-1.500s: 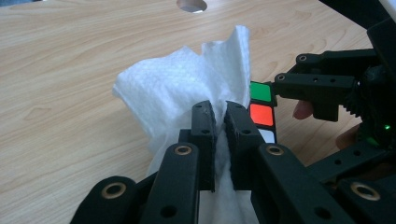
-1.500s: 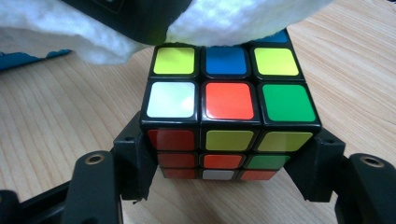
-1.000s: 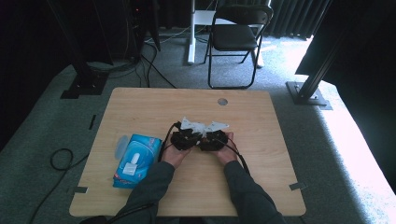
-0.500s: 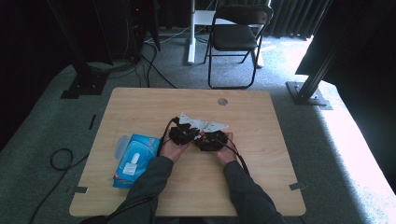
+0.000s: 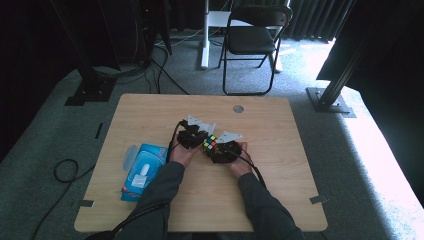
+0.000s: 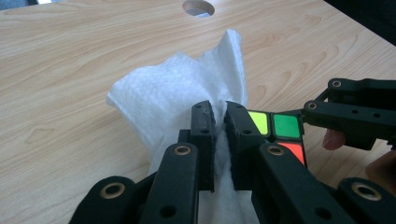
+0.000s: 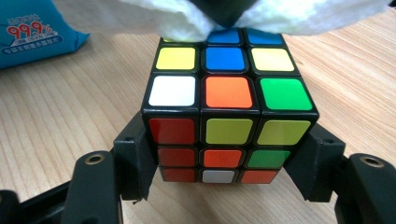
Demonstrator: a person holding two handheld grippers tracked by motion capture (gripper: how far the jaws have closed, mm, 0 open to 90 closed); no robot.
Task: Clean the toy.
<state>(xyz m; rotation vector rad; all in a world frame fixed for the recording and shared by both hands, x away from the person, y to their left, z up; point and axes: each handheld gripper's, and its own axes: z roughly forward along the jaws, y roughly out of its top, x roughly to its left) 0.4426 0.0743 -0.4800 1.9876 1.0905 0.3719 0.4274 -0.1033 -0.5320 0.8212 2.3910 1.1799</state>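
High view, with both gripper views. A person's two forearms enter from the near edge of the wooden table [image 5: 150, 115] and converge toward its middle, the hands side by side and the wrists angled inward so that the two tools meet nose to nose.

Left gripper [image 6: 219, 126]: its jaws are clenched on a white wipe [image 6: 173, 93], the pads pressed nearly together with only the thin fold of tissue between them. The wipe billows up and away beyond the jaw tips toward the far edge, where the round cable hole [image 6: 198, 7] lies. In the high view the left gripper [image 5: 192, 137] sits just left of the table's centre, carried by the left hand [image 5: 182, 155] with the knuckles facing the far edge.

Right gripper [image 7: 224, 154]: its jaws stand wide and grasp a puzzle cube [image 7: 229, 107] by two opposite side faces, holding it level and square to the camera. In the high view the right gripper [image 5: 220, 150] is borne by the right hand [image 5: 240, 162], and the cube [image 5: 210, 143] lies between the two tools near the middle of the table. Whether the cube rests on the wood or is lifted just clear of it cannot be told.

The wipe touches the far part of the cube's top face, covering part of the far row of tiles.

A blue wipe packet [image 5: 142, 170] lies flat near the left edge, well apart from both hands.
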